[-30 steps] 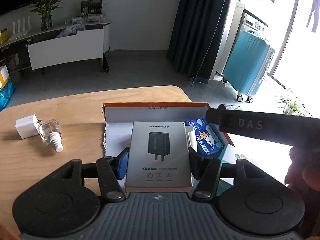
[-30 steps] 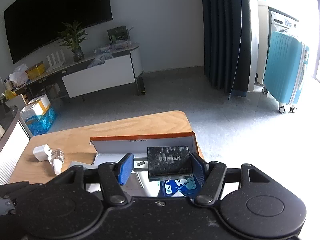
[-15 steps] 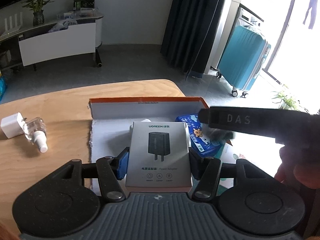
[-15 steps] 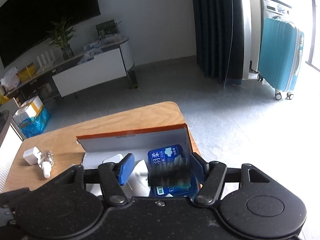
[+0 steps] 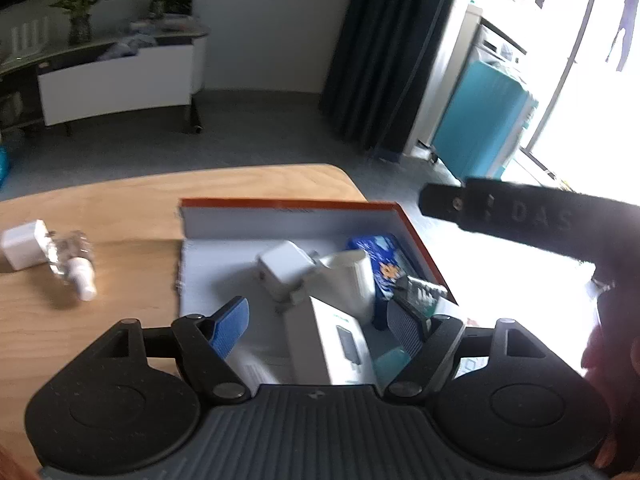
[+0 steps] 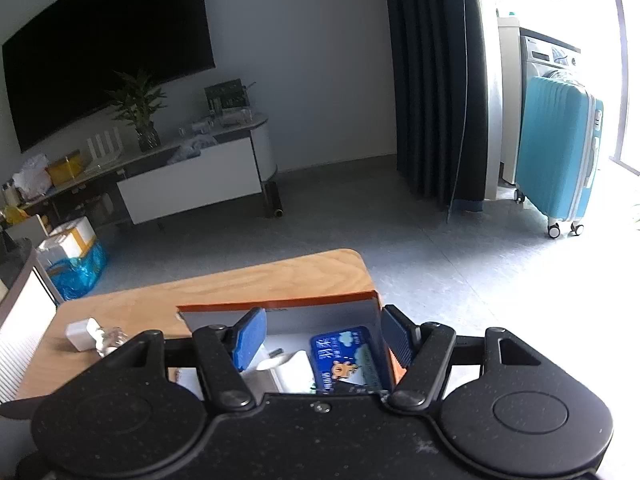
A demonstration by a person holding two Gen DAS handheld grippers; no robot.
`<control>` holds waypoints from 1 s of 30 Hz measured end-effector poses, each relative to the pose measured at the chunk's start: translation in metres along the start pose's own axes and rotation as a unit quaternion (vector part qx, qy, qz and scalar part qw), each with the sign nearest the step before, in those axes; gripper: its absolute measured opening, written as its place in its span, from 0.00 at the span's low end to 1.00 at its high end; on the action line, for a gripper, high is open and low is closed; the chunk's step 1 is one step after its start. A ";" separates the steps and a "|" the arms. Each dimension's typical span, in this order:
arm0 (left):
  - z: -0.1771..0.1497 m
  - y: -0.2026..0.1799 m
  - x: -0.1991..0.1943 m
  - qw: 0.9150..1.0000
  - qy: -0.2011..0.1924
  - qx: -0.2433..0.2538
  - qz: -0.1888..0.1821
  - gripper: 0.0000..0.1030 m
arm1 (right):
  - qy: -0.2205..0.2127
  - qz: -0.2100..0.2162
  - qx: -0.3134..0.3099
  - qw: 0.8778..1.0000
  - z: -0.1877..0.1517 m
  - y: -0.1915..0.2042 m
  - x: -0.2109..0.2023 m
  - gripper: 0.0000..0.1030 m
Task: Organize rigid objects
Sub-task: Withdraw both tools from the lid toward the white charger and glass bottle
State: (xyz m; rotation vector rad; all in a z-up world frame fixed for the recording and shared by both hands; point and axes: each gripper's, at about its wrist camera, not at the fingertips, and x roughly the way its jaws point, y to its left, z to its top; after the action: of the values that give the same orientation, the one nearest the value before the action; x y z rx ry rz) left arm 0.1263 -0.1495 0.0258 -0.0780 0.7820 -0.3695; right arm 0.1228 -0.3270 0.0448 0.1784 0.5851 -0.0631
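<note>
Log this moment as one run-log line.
left gripper: jaws opening, grey adapter box dropped between them into orange-rimmed box | right gripper: open, empty | left on table: white charger, clear bottle

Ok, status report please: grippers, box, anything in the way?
Left gripper opening, adapter box loose between. Right gripper open, empty. Orange box filling. Nothing in the way.

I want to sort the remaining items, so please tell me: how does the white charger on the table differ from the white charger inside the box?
The white charger on the table lies outside the orange-rimmed box, touching a small clear bottle. The white charger inside the box rests on the box floor, beside a white carton and a blue packet. The first lies flat; the second looks tilted. Both are small white cubes.
</note>
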 end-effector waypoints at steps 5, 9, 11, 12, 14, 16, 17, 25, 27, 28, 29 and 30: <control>0.003 0.016 -0.018 0.999 -0.010 -0.015 0.030 0.79 | -0.005 0.002 -0.010 1.000 0.000 0.015 -0.007 0.79; 0.001 0.034 -0.032 0.998 -0.017 -0.027 0.051 0.82 | -0.002 0.006 -0.017 1.000 -0.002 0.028 -0.008 0.81; 0.000 0.044 -0.038 0.997 -0.019 -0.034 0.060 0.82 | 0.002 0.009 -0.019 1.000 -0.003 0.036 -0.007 0.81; 0.000 0.049 -0.041 0.997 -0.020 -0.038 0.064 0.82 | 0.005 0.013 -0.021 1.000 -0.004 0.040 -0.006 0.81; -0.001 0.060 -0.046 0.996 -0.021 -0.049 0.075 0.83 | 0.009 0.018 -0.029 0.999 -0.005 0.049 -0.005 0.81; -0.002 0.071 -0.051 0.995 -0.024 -0.057 0.083 0.83 | 0.012 0.024 -0.035 0.999 -0.006 0.059 -0.003 0.81; -0.003 0.075 -0.054 0.994 -0.024 -0.060 0.088 0.83 | 0.015 0.029 -0.037 0.999 -0.007 0.063 -0.002 0.81; -0.004 0.111 -0.068 0.989 -0.031 -0.093 0.114 0.83 | 0.029 0.056 -0.063 0.996 -0.014 0.106 0.009 0.81; -0.005 0.120 -0.071 0.987 -0.034 -0.099 0.118 0.83 | 0.032 0.062 -0.072 0.995 -0.016 0.116 0.011 0.81; -0.005 0.125 -0.072 0.987 -0.035 -0.103 0.120 0.84 | 0.033 0.064 -0.076 0.994 -0.018 0.120 0.012 0.81; -0.006 0.129 -0.073 0.986 -0.035 -0.107 0.122 0.84 | 0.035 0.067 -0.079 0.994 -0.019 0.125 0.012 0.81; -0.007 0.133 -0.074 0.986 -0.035 -0.111 0.122 0.84 | 0.037 0.069 -0.080 0.994 -0.020 0.129 0.014 0.81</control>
State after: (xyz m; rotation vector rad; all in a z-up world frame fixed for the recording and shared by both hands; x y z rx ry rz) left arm 0.1132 0.0012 0.0436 -0.2003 0.7502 -0.0457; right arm 0.1379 -0.1964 0.0402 0.0645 0.6480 0.1256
